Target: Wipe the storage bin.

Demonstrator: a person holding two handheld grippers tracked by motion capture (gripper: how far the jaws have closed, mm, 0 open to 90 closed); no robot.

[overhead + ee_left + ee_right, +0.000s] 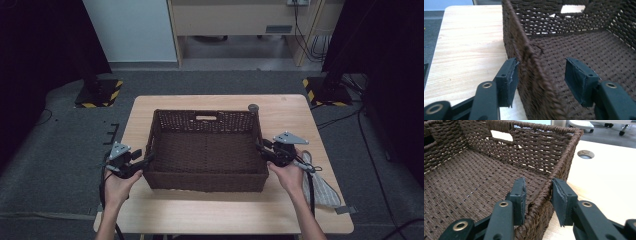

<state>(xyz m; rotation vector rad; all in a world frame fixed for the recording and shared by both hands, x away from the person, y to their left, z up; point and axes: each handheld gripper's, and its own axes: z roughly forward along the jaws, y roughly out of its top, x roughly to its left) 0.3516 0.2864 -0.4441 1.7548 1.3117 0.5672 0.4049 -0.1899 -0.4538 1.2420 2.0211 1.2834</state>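
Basket (206,150), long axis across table (150,210)

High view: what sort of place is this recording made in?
Probably a lab or recording studio: a light wooden table stands on grey carpet, between black stands with yellow-black hazard-striped bases, loose cables trailing across the floor.
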